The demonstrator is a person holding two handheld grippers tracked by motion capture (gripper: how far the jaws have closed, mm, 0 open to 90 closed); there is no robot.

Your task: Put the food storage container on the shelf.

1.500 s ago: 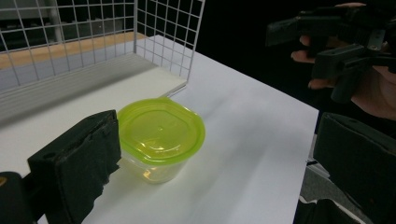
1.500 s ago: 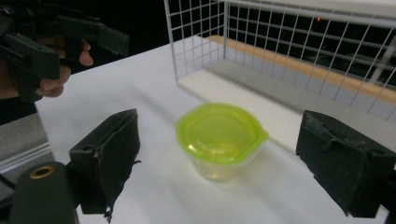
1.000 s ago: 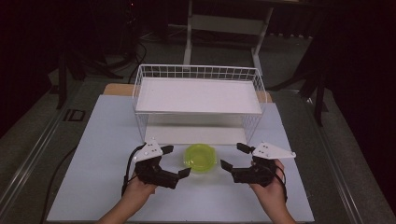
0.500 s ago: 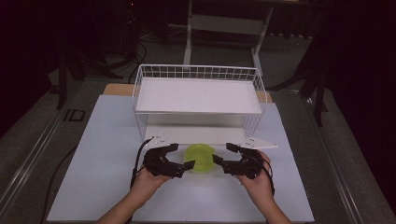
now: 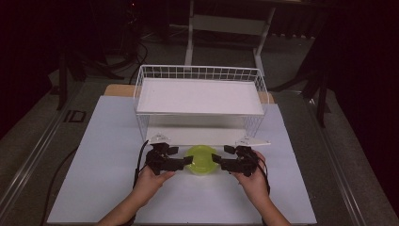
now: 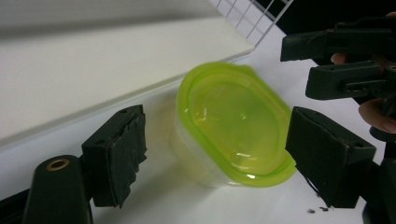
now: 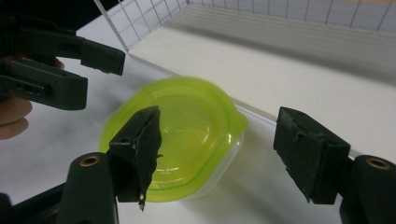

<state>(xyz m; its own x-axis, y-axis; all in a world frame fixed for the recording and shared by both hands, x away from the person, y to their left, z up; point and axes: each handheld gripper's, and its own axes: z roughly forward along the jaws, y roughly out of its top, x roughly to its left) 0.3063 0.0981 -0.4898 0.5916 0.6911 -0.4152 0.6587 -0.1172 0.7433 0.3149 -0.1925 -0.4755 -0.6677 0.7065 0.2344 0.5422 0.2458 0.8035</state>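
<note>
A clear tub with a yellow-green lid (image 5: pixel 201 160) stands on the white table just in front of the wire rack. My left gripper (image 5: pixel 187 162) reaches it from the left and my right gripper (image 5: pixel 216 161) from the right, both at lid height. In the left gripper view the tub (image 6: pixel 233 121) lies between the pads of the left gripper (image 6: pixel 219 158), and the left pad is apart from it. In the right gripper view the tub (image 7: pixel 187 121) sits partly between the jaws of the right gripper (image 7: pixel 224 154), well short of the right pad. Both grippers' jaws have just been closing and neither presses on the tub.
A white wire rack (image 5: pixel 200 73) with a white shelf board on top stands right behind the tub, its lower board close to both grippers. The white table sheet (image 5: pixel 103 141) spreads to either side and toward the person. Dark floor surrounds the table.
Both hands came forward, inward and down from the near table, so the grippers now flank the tub. Their jaws stand narrower than before.
</note>
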